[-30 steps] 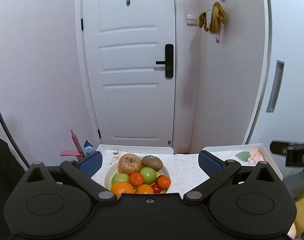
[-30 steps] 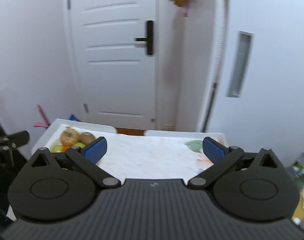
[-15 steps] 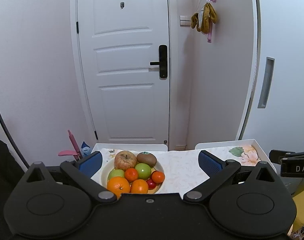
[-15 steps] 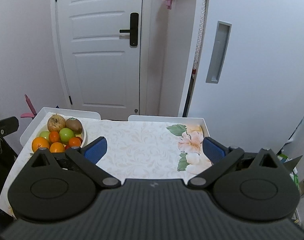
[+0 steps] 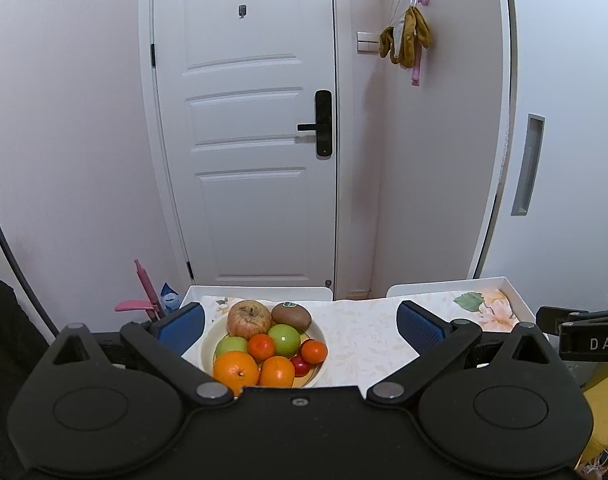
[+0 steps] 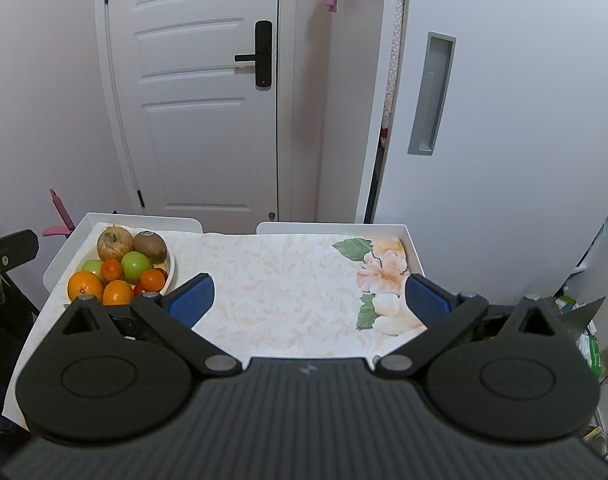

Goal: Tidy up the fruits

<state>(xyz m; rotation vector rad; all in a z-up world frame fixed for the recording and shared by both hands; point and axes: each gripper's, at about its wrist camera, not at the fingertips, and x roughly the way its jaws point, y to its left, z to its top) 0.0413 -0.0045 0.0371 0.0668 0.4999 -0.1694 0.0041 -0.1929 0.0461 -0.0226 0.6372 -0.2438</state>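
**Both grippers spread wide, fruit piled in the bowl at the table's left end**

The left gripper point(image 5: 299, 322) hangs with its blue-padded fingers point(image 5: 181, 322) spread wide and nothing between them; the bowl point(image 5: 319, 336) of fruit sits in the gap, low in that view. The right gripper point(image 6: 308, 298) is likewise spread wide and empty, held over the bare middle of the floral tablecloth point(image 6: 279, 280), with the bowl off to its left beyond its left finger.

In the cream bowl lie a wrinkled brownish apple point(image 5: 249, 319) and a kiwi point(image 5: 291, 315) at the far side, touching. Just in front of them sit two green apples point(image 5: 284, 339), with a small tangerine point(image 5: 261, 347) between them. A large orange point(image 5: 235, 373) and a second orange point(image 5: 277, 372) fill the near side, and another tangerine point(image 5: 314, 351) rests at the right rim above a small red fruit point(image 5: 301, 366) that is partly hidden.

The cloth covers a white table point(image 6: 55, 268) with a raised rim. Beyond stand a white door point(image 5: 259, 140) with a black handle point(image 5: 322, 124) and, to the right, a white sliding panel point(image 6: 504, 120)
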